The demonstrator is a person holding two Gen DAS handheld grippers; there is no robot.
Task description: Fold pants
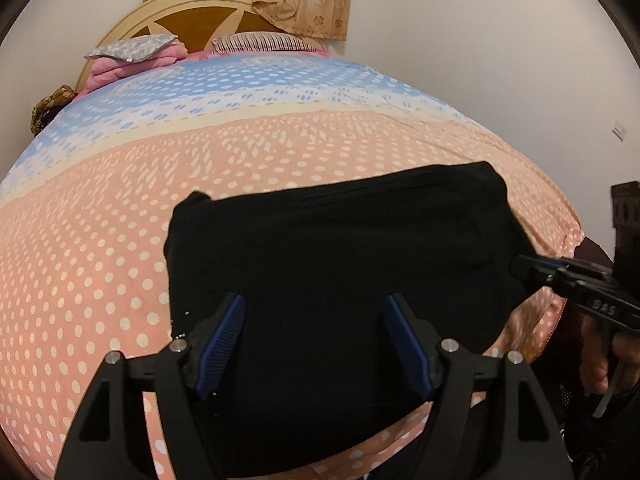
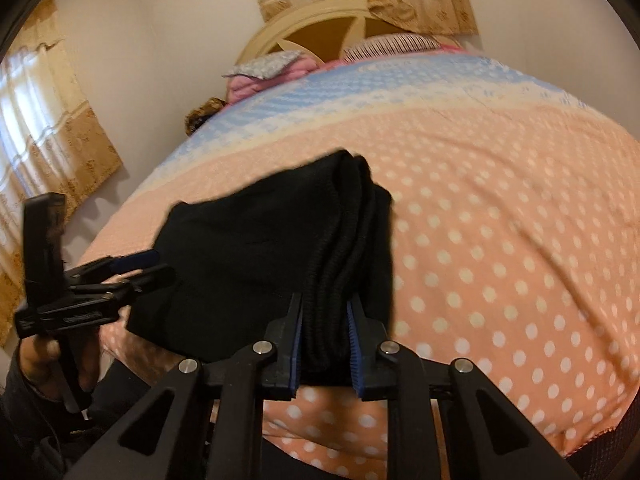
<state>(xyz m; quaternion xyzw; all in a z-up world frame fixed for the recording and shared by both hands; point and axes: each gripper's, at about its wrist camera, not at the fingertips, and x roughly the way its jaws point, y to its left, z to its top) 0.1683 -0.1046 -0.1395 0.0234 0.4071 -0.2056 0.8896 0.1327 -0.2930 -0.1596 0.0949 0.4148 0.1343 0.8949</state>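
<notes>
On the bed [image 1: 100, 240], near its front edge, folded pants [image 1: 340, 248] are clamped at their ribbed end by the right gripper [image 2: 325, 344]; the left gripper [image 1: 316, 344] is held open above them.

The pants [image 1: 340, 264] are plain black, lying on a bedspread [image 1: 100, 240] of peach with white polka dots. Toward the headboard [image 1: 192, 8], cream with brown panels, the bedspread turns to blue and white bands. Beside the headboard lie a grey floral pillow [image 1: 132, 46], a striped pillow [image 1: 260, 42] and a pink blanket [image 1: 108, 70]. Above it hang beige flowered curtains [image 1: 304, 0].
</notes>
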